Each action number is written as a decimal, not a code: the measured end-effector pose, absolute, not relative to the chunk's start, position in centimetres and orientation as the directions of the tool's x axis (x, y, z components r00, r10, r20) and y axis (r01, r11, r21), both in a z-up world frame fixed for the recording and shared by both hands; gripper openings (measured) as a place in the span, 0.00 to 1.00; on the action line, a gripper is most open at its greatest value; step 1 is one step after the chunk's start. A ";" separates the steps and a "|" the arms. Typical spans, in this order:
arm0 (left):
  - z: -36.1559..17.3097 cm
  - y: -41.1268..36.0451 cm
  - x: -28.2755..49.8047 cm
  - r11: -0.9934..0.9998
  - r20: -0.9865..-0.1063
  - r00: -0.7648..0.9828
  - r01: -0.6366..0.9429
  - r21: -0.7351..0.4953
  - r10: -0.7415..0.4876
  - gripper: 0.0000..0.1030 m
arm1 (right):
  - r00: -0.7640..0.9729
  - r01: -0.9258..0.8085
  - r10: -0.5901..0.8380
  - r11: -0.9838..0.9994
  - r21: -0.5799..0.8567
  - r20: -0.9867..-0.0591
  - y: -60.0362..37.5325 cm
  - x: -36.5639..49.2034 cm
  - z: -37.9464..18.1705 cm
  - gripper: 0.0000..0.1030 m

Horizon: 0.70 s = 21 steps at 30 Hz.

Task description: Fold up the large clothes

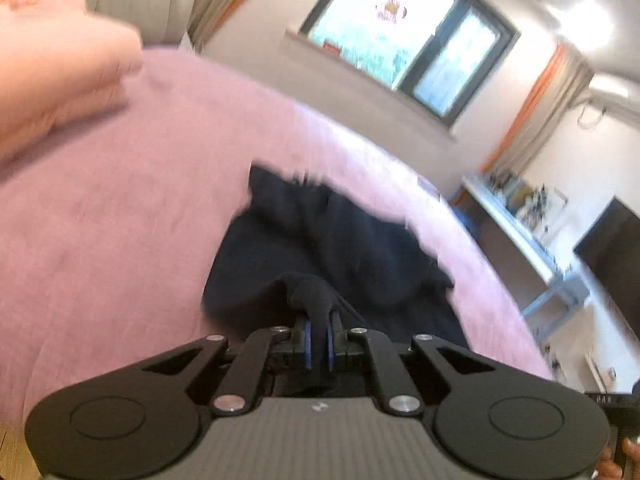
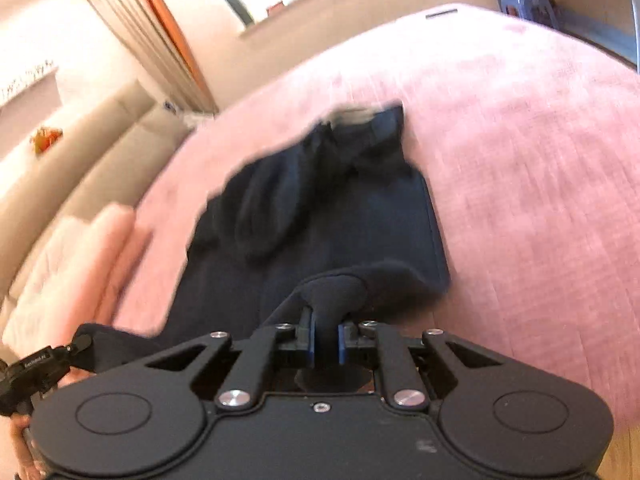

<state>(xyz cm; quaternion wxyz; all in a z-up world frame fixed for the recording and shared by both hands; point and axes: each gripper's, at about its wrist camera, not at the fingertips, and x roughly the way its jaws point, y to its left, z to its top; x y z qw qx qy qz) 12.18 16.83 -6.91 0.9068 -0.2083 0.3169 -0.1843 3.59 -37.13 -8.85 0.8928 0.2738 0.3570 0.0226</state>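
At frame centre, on pink bedspread (image 1: 120, 208): dark navy fabric garment (image 1: 320, 232), edge pinched by left gripper (image 1: 319, 332); likewise clamped by right gripper (image 2: 326, 340).

The left gripper (image 1: 319, 340) sits at the near bottom edge, its blue-padded fingers (image 1: 307, 344) pinched together on a bunched fold of the dark navy garment (image 1: 320, 240). The garment lies rumpled on the pink bedspread (image 1: 120, 200), stretching away from the jaws toward the far side. A peach pillow (image 1: 52, 76) rests at far left. Beyond the bed stand a dark-framed window (image 1: 404, 44), orange-edged curtains (image 1: 540, 108) and, at right, a cluttered white desk (image 1: 520, 208). The picture is blurred.
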 end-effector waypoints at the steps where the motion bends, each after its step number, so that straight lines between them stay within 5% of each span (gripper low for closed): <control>1: -6.5 16.6 13.5 0.844 -0.484 0.743 0.203 -0.497 -0.463 0.08 | 0.759 0.151 0.236 0.843 0.516 -0.607 -37.5 5.2 -8.4 0.13; 8: -6.8 12.2 30.3 0.848 -0.412 0.803 0.206 -0.488 -0.432 0.08 | 0.820 0.143 0.192 0.844 0.517 -0.540 -41.0 20.5 -8.5 0.13; 10: -7.5 10.9 35.2 0.859 -0.404 0.820 0.189 -0.476 -0.405 0.15 | 0.832 0.178 0.144 0.845 0.504 -0.536 -42.3 25.4 -9.0 0.20; 12: -8.4 9.2 39.0 0.888 -0.393 0.853 0.159 -0.431 -0.344 0.48 | 0.827 0.230 0.104 0.835 0.500 -0.553 -43.4 29.0 -9.9 0.43; 13: -8.7 8.7 40.3 0.905 -0.407 0.860 0.133 -0.404 -0.308 0.58 | 0.822 0.252 0.092 0.826 0.504 -0.562 -43.9 29.9 -10.1 0.60; 14: -9.0 8.5 41.3 0.918 -0.431 0.856 0.117 -0.379 -0.287 0.69 | 0.816 0.268 0.079 0.826 0.496 -0.573 -44.4 30.3 -10.3 0.67; 21: -11.2 6.4 47.0 0.955 -0.655 0.696 0.178 -0.239 -0.293 0.64 | 0.693 0.212 0.080 0.927 0.308 -0.717 -44.4 34.8 -11.8 0.71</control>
